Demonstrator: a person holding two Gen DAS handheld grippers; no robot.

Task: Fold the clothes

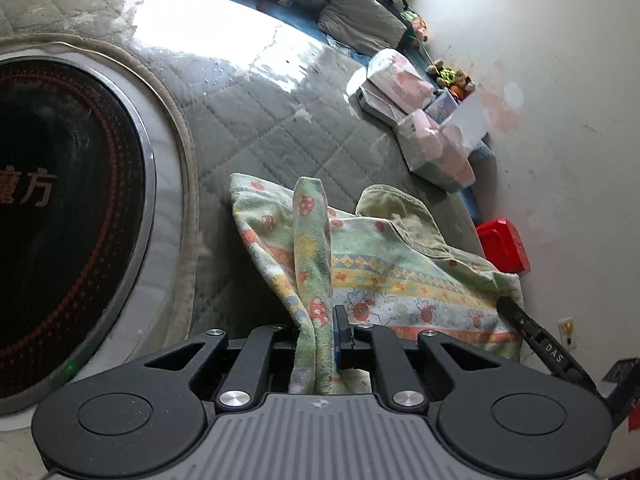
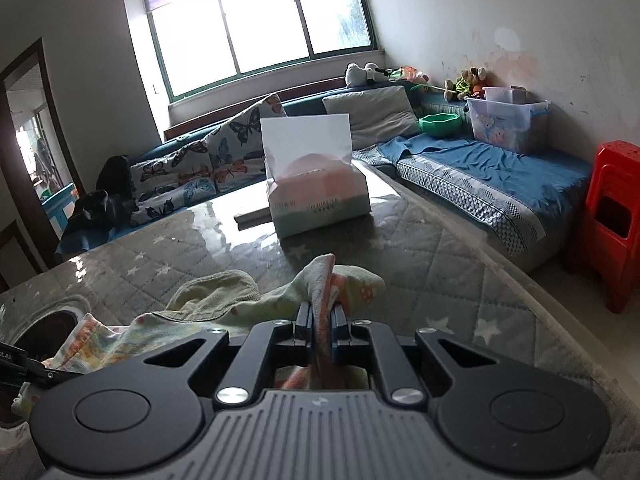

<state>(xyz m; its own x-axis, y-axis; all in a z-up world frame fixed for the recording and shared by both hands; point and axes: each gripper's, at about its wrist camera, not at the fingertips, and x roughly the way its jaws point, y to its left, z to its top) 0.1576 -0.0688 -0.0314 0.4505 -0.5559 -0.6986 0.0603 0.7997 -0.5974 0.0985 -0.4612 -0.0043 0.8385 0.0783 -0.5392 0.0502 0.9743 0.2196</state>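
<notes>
Terry cloth, pale green with orange flowers and yellow bands — that is the towel (image 1: 400,276), and it is gripped at two places at once. In the left wrist view the left gripper (image 1: 320,332) is seen closed tight on a bunched vertical ridge of the fabric, the jaws pressed together with cloth pinched between them. In the right wrist view the right gripper (image 2: 320,316) is likewise clamped on a raised fold of the same towel (image 2: 340,280), no gap left beside the cloth.

The rest of the towel is draped over the quilted table cover (image 1: 260,120), with an olive-green garment (image 1: 400,216) lying on top of it, near the built-in round heater plate (image 1: 60,220). A tissue pack (image 2: 320,200) stands well beyond the cloth, apart from it.

The step in hand is judged to be the carry-over of a fold: two edge points are held and lifted, the fold itself not yet laid down. Next, the two held points would need to be brought across level and together, so the edges can be matched before release — and the olive garment may be trapped inside the fold unless it is cleared first.
</notes>
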